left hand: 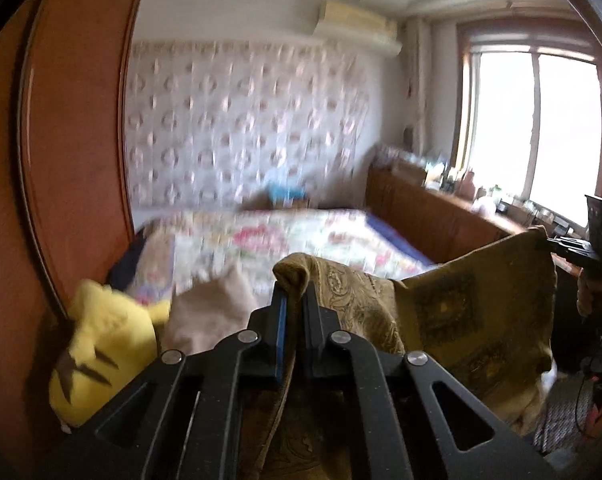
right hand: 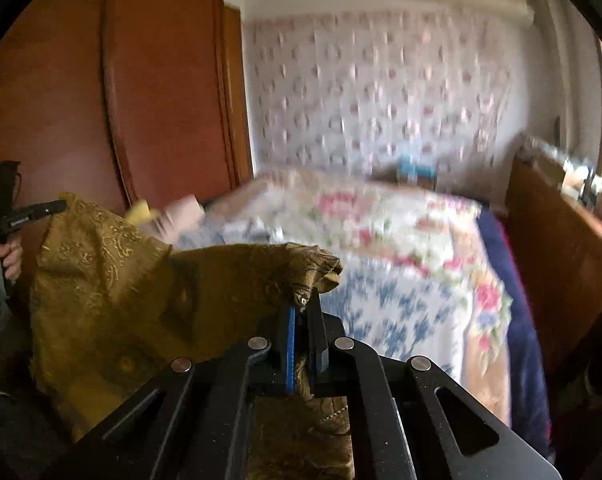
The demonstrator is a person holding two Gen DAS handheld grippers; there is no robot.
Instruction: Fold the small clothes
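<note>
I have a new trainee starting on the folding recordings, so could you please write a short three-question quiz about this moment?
1. True or false: both grippers grip the mustard patterned cloth.
2. Where is the yellow plush toy? A) on the windowsill B) beside the wooden wardrobe C) on the floor
3. What covers the bed?

Key: 1 true: left gripper and right gripper each pinch a corner. 2 B. 3 A floral quilt.

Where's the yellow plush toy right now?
In the left wrist view the yellow plush toy lies at lower left, beside the wooden wardrobe and a beige cloth, at the near corner of the floral bedspread.
</note>
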